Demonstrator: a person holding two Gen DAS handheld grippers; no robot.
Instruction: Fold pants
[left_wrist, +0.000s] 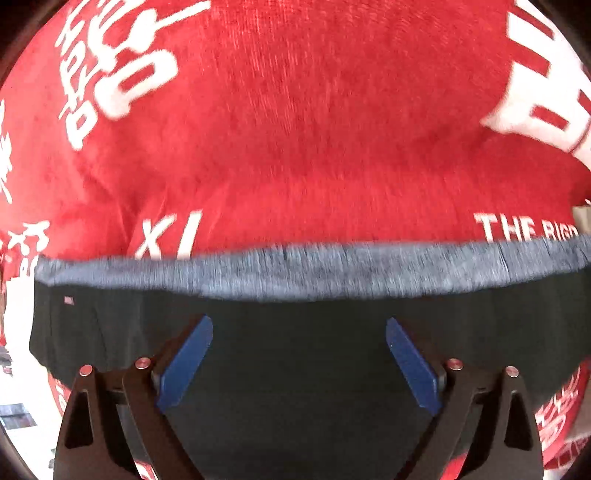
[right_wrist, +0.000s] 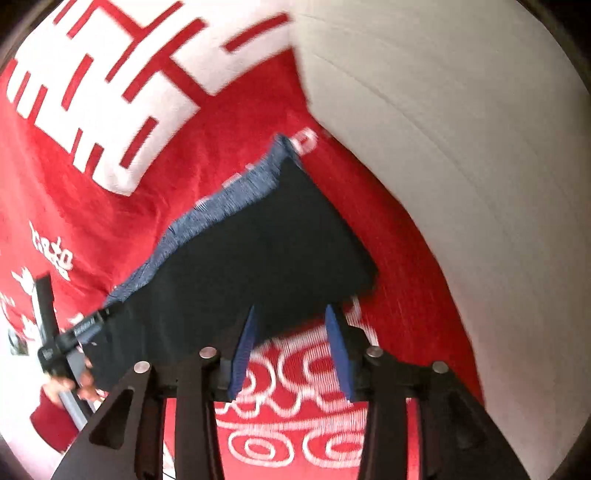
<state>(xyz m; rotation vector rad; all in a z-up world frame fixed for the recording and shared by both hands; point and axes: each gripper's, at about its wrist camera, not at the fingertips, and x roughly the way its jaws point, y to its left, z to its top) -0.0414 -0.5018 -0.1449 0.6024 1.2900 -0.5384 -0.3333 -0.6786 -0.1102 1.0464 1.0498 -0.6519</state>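
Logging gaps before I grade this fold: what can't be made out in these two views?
- Pants, left wrist view: near edge hidden behind the left gripper; fold layers unclear.
- Waistband, both views: motion blur smears detail.
- Cloth print: cut off at frame edges, unreadable.
- Hand, right wrist view: mostly hidden by the right gripper.

Pants (left_wrist: 295, 369) cut off at bottom edge behind gripper arms; print on red cloth (left_wrist: 295, 129) blurred, mostly unreadable; hand (right_wrist: 79, 384) partly hidden.
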